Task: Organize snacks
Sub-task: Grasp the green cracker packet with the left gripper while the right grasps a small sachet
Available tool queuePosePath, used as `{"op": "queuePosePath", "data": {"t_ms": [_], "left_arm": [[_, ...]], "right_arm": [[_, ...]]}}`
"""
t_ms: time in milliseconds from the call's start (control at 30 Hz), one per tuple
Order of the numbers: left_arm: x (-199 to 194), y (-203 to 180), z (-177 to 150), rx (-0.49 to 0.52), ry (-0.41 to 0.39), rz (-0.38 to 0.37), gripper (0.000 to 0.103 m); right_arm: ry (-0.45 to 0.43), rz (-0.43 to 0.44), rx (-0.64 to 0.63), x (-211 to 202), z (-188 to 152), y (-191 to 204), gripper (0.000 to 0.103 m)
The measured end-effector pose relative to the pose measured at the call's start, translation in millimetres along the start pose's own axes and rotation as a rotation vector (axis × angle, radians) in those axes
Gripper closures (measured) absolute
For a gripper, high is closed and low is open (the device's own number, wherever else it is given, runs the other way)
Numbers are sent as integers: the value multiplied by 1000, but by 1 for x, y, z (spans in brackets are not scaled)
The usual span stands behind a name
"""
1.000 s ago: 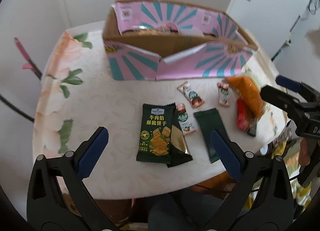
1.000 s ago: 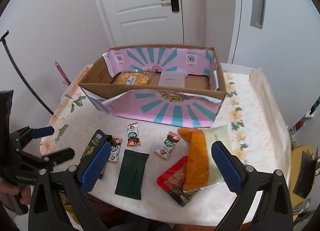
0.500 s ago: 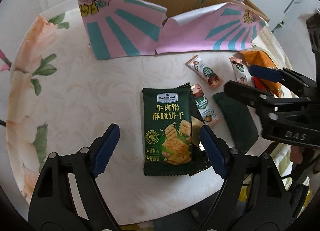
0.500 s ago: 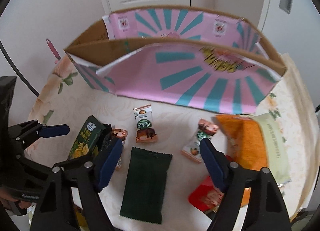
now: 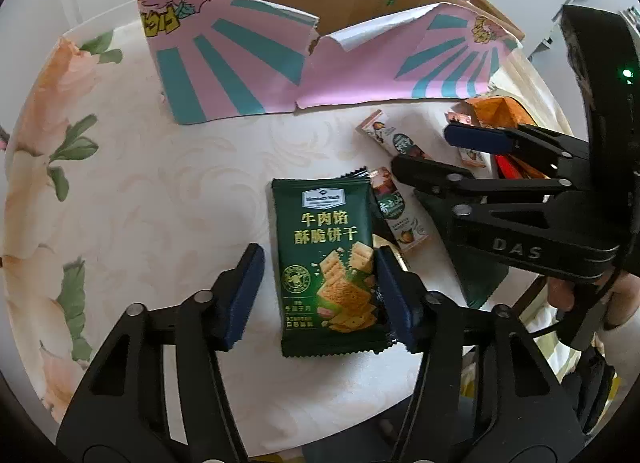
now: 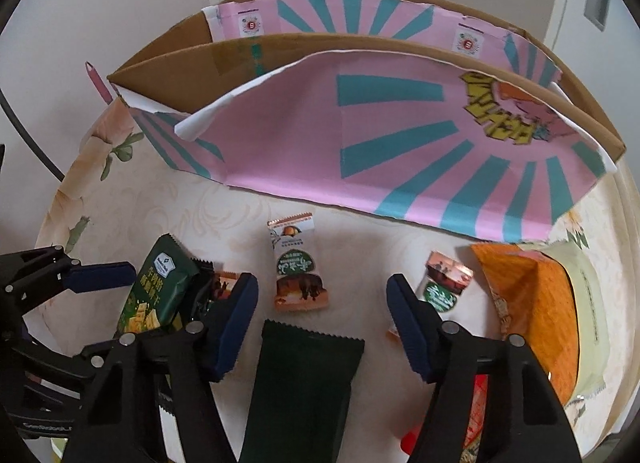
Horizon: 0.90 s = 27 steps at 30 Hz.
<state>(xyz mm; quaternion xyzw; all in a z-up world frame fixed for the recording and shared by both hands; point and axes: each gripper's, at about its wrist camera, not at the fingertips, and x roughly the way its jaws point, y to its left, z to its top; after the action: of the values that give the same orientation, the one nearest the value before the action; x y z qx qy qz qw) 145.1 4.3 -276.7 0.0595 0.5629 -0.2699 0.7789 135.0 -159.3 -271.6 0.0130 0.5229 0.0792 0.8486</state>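
Note:
A dark green cracker packet lies flat on the floral tablecloth. My left gripper straddles its lower half with jaws closing. The right pad touches the packet's edge, while a thin gap shows at the left pad. My right gripper hangs over a plain dark green packet, also closing, with its pads clear of the packet's sides. A small snack bar lies just ahead of it. The pink-and-teal cardboard box stands open-topped behind the snacks.
To the right lie an orange bag, a pale green packet, a red packet and another small bar. The two grippers are close side by side. The table's front edge is just below the fingers. A door stands behind the box.
Both grippers came down toward the table and their jaws narrowed. The left now brackets the cracker packet; the right moved in over the plain dark green packet.

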Motion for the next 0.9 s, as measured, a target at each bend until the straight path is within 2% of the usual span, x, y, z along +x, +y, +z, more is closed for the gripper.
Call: {"op": "queuePosePath", "data": {"t_ms": [133,267,467,600,900], "left_arm": [[2,-3,2,-4,6,-11,55],[2,-3,2,-5,6,-13,59],[3,-3,3,-14,7,-11,61],[3,-5,3,-23,4,-2,62],[-7,0,0,-55,-13,22,62]], "right_arm": [[-3,4,-14,5,2,4,43],[-8,13,-26,8,5,5,49],[-16,8,-59,16,12,13,70],[-23,4,-84,18,12,18,79],[-43,10,-70,14,9,16,82]]}}
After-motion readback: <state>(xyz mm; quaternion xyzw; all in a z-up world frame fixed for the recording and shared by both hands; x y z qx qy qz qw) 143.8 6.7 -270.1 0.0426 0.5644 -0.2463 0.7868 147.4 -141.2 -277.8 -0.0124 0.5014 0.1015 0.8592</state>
